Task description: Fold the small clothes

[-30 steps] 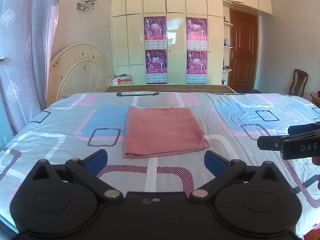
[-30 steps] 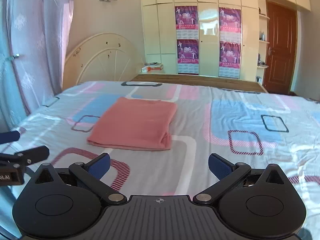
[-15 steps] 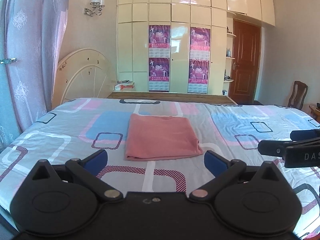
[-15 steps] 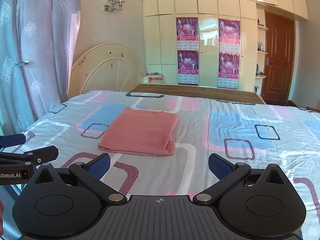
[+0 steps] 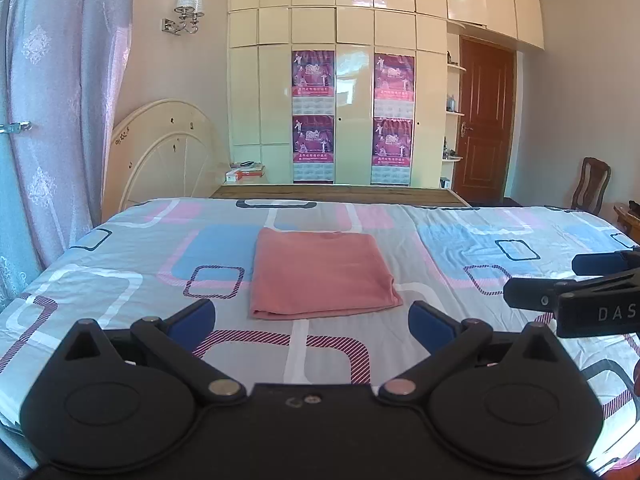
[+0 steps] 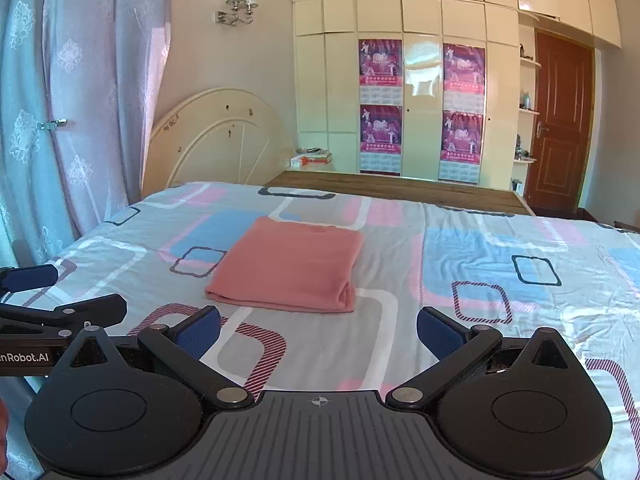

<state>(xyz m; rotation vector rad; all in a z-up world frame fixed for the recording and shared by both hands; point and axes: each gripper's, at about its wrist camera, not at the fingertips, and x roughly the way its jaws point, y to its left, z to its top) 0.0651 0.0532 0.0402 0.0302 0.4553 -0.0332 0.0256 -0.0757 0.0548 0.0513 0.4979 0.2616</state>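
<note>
Both grippers stood wide apart and held nothing: your left gripper [image 5: 312, 316] framed the near edge of the pink garment [image 5: 320, 272] between its blue pads [image 5: 192, 318], and your right gripper [image 6: 318, 330] hung level beside it over the near part of the bed [image 6: 480, 280]. Each gripper showed at the edge of the other's view, the two side by side and apart.

Compared with the views a second earlier, you had drawn both grippers back and slightly up. The garment had shrunk in the frame, more of the wardrobe [image 5: 352, 100] and the door [image 5: 484, 120] had come into sight, and more patterned bedsheet lay between the pads and the cloth.

The garment lay flat on the middle of the bed, left of centre, as a neat rectangle. Its layered edges showed at the near right corner in the right wrist view, and no sleeve or loose flap stuck out. Neither gripper touched it.

Judged from this, your retreat marked the fold of this piece as finished. No other garment was visible on the bed, so whether a further piece awaited you could not be told.
</note>
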